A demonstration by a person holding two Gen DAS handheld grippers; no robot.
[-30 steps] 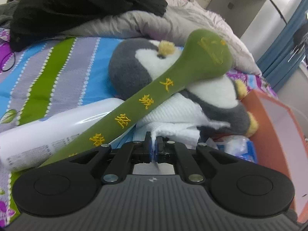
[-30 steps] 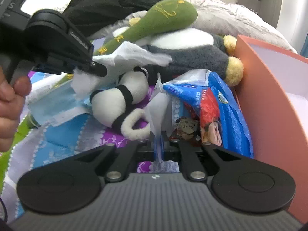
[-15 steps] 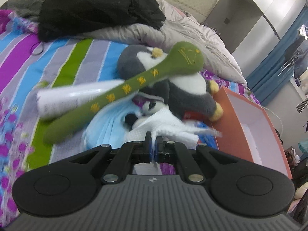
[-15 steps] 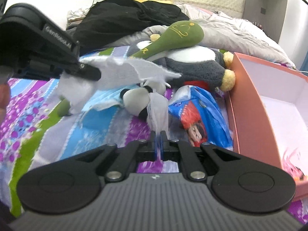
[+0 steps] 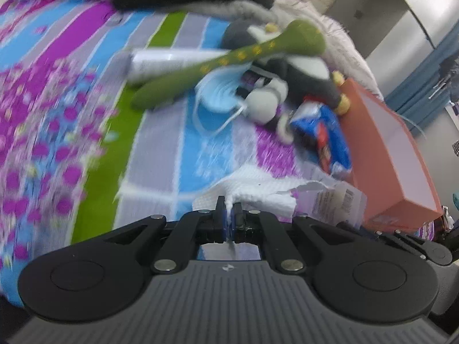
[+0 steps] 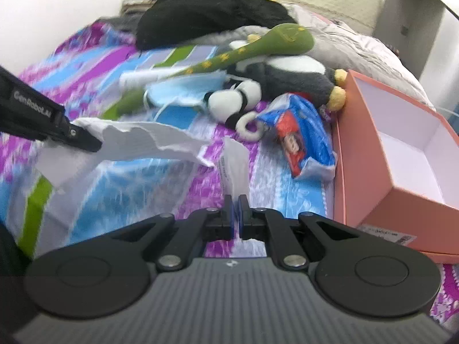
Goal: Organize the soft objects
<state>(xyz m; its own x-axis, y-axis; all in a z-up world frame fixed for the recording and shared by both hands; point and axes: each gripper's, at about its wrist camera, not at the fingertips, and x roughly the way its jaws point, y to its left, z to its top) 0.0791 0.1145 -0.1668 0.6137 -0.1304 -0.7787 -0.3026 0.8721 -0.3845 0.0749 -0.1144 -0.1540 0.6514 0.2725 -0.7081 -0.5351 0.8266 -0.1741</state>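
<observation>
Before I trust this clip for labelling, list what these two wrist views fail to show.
- Left view: bedspread pattern smeared by motion blur.
- Left view: print on the clear wrapper too small and blurred to read.
- Right view: pink box floor partly hidden by its near wall, cut by the frame edge.
- Both views: penguin plush face covered by the green plush stick.
- Right view: left gripper body cut off at the edge.
</observation>
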